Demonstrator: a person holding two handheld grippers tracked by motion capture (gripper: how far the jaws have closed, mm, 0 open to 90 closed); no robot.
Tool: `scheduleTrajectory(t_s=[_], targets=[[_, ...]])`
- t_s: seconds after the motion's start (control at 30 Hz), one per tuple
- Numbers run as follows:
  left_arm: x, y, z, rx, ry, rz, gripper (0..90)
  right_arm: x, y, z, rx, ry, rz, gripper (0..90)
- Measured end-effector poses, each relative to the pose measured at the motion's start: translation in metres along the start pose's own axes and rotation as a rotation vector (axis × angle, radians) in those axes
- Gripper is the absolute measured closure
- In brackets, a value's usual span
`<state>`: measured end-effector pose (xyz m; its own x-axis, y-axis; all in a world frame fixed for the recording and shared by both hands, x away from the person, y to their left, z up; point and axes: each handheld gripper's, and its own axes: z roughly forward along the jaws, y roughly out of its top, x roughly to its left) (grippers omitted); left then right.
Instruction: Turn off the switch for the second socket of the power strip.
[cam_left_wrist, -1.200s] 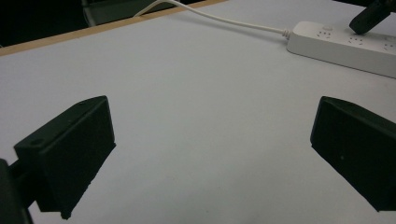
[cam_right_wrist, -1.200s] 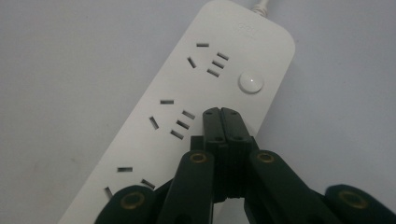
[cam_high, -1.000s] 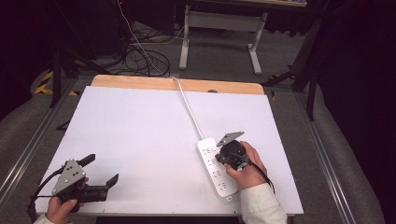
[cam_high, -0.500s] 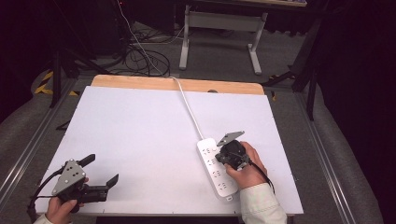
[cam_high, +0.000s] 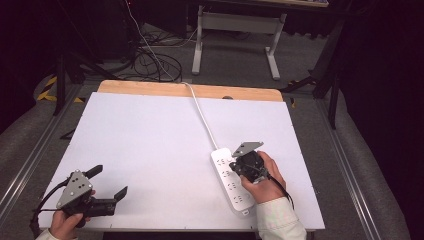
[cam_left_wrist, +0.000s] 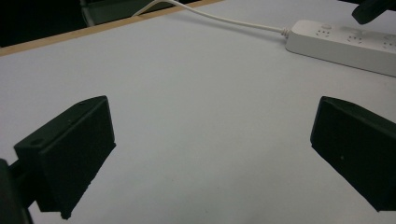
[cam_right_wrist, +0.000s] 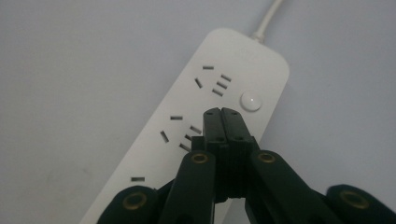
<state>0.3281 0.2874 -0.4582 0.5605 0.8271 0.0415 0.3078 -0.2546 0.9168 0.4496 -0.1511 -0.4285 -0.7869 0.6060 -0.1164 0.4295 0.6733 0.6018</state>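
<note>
The right gripper (cam_right_wrist: 222, 112), jaws pressed together and empty, points down at the white power strip (cam_right_wrist: 201, 121). Its round button (cam_right_wrist: 251, 101) lies just ahead and right of the tips. The open left gripper (cam_high: 107, 182) sits well apart.

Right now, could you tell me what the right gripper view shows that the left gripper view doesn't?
The right gripper view alone shows the right gripper shut, its tips above the power strip near the round button. The left gripper view alone shows the left gripper open over the bare white table. Both show the strip and its cord.
</note>
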Motion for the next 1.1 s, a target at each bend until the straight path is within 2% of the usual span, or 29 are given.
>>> scheduleTrajectory(t_s=[0.07,0.47,1.1], targets=[[0.000,0.000,0.000,-0.002,-0.003,-0.005,0.4,0.000,0.001,-0.004,-0.023,0.005,0.005,90.0],[0.000,0.000,0.001,0.000,-0.003,-0.003,0.4,0.007,0.005,-0.017,-0.078,0.000,-0.012,90.0],[-0.001,0.000,0.000,-0.001,-0.003,-0.006,0.4,0.009,0.007,-0.027,-0.137,-0.004,-0.023,90.0]])
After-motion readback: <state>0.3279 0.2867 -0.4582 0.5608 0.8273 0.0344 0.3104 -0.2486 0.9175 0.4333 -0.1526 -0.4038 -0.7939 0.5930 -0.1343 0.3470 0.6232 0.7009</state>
